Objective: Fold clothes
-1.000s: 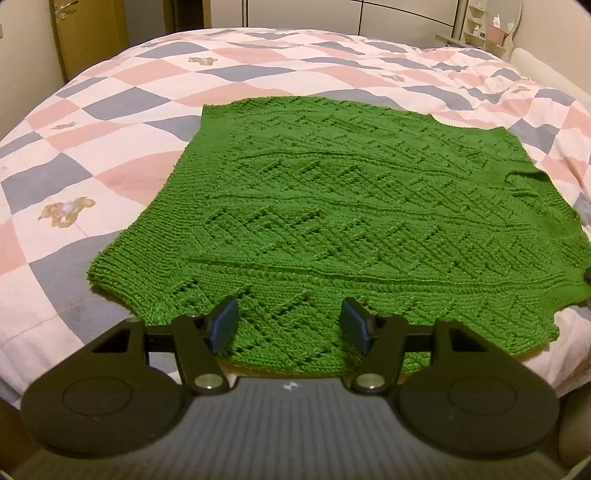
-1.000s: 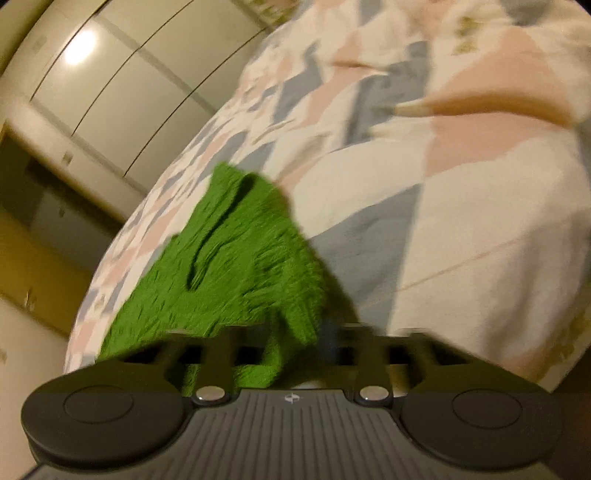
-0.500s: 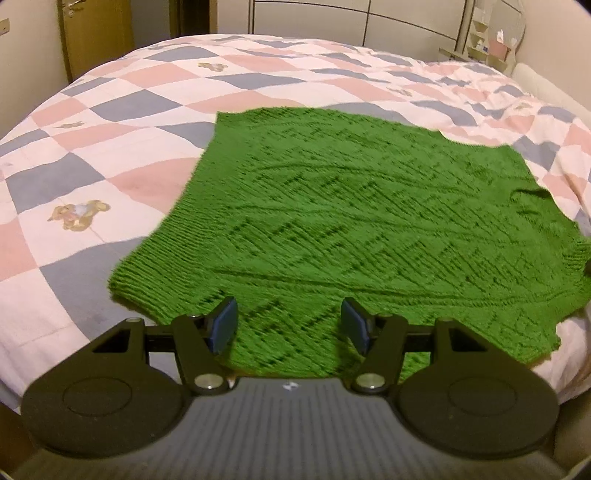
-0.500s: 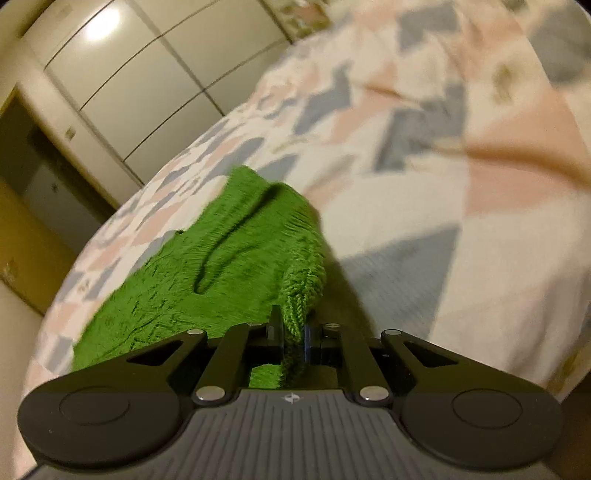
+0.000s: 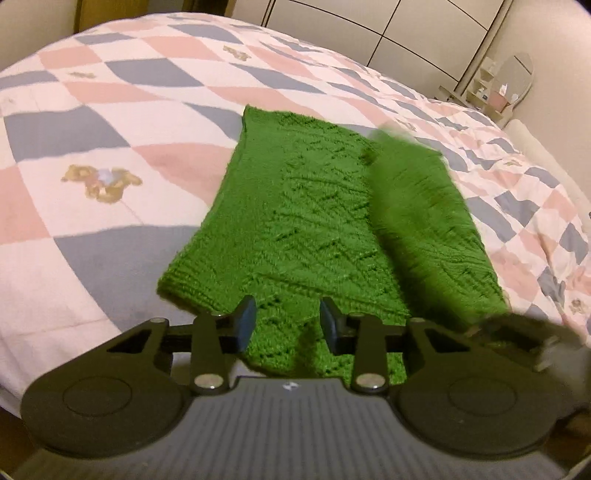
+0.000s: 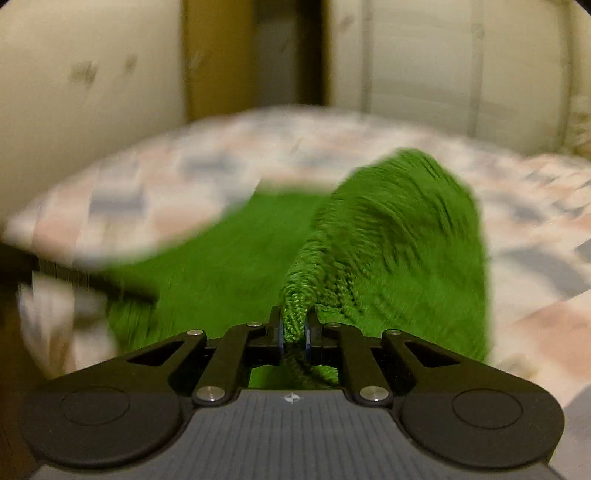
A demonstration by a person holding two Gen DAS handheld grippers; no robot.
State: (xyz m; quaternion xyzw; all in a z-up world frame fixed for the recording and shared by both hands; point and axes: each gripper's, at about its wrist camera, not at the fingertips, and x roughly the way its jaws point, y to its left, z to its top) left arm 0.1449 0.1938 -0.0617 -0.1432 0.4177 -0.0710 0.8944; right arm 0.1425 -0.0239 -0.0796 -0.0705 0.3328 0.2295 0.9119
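Note:
A green knit sweater lies on the bed, its right side lifted and folding over as a blurred flap. My left gripper hovers at the near hem; its jaws are closing, with the hem between them, and the pads stand apart from the knit. My right gripper pinches a bunched edge of the sweater between its pads, and its jaws are opening. In the left wrist view it shows as a dark blur at the flap's near corner.
The bed carries a pink, grey and white checked quilt with teddy bear prints. Wardrobe doors stand behind it, and a small shelf with a mirror at the far right. The bed's near edge runs just under both grippers.
The right gripper has swung fast across with the sweater's right edge, folding that side over the middle. The left gripper's jaws have narrowed and it has shifted along the hem.

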